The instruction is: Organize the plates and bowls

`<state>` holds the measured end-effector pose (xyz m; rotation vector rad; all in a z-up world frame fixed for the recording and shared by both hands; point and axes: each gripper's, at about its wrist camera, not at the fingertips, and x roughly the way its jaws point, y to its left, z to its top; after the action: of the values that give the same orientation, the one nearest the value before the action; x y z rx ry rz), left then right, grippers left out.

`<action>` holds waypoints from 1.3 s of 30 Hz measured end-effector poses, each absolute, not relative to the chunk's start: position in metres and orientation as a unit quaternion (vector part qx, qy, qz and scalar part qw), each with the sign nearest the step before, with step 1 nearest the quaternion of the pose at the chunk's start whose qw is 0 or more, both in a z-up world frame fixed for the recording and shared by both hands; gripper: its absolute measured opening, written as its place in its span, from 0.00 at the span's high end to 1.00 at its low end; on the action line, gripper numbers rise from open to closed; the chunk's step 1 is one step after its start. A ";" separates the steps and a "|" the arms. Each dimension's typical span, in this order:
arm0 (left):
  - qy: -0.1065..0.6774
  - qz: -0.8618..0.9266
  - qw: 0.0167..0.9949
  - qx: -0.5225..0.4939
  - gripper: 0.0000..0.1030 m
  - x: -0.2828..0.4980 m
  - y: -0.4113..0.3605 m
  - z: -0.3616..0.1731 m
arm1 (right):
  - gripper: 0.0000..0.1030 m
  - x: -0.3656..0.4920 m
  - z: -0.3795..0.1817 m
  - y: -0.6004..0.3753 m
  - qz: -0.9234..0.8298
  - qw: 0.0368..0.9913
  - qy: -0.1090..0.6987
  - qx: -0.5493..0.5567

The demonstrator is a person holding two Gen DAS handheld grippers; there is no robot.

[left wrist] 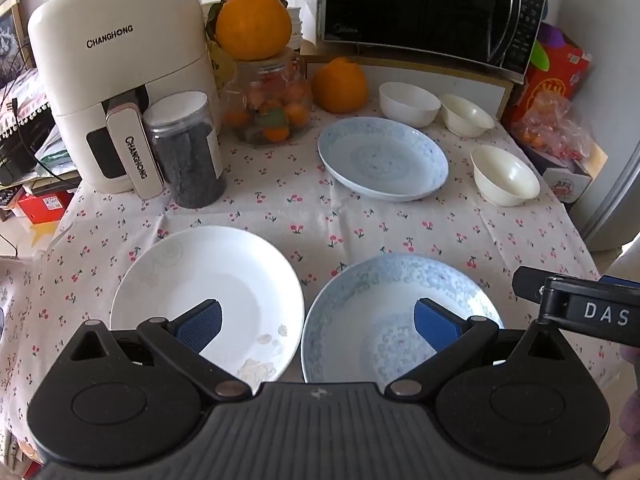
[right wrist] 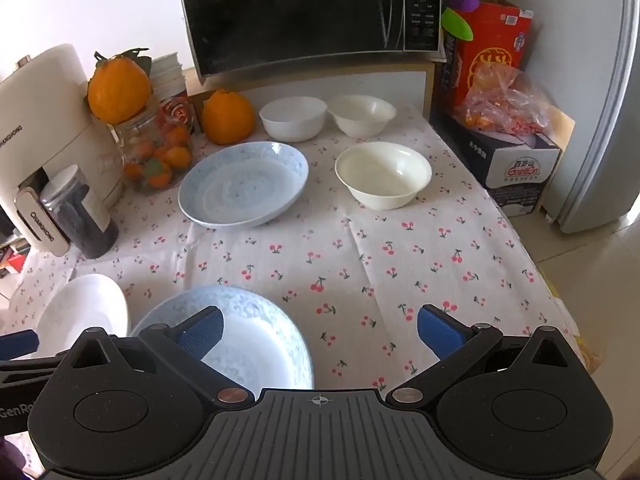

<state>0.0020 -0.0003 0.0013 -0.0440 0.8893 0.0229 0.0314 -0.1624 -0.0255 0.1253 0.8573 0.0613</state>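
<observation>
Bare cloth point(right wrist: 400, 264) mid-table; plates point(left wrist: 208, 292) near, bowls point(right wrist: 384, 174) behind

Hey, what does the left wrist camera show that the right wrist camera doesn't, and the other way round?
Only the left wrist view shows the whole white plate, the full front of the air fryer, and the framed picture at far left.

Only the right wrist view shows the bare floor beside the table and the full refrigerator door.

Both show the far blue plate, near blue plate, three bowls, microwave, and each camera's own open gripper, the left gripper and right gripper, holding nothing.
</observation>
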 end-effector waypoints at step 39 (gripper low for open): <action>0.463 -0.008 0.867 -0.184 0.27 0.164 0.050 -0.043 | 0.03 0.219 -0.105 -0.193 0.162 0.787 0.486 0.344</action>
<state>0.1642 0.0497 -0.0428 -0.3845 0.9689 -0.0174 0.2188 -0.1934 -0.1049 0.7406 1.0466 0.3501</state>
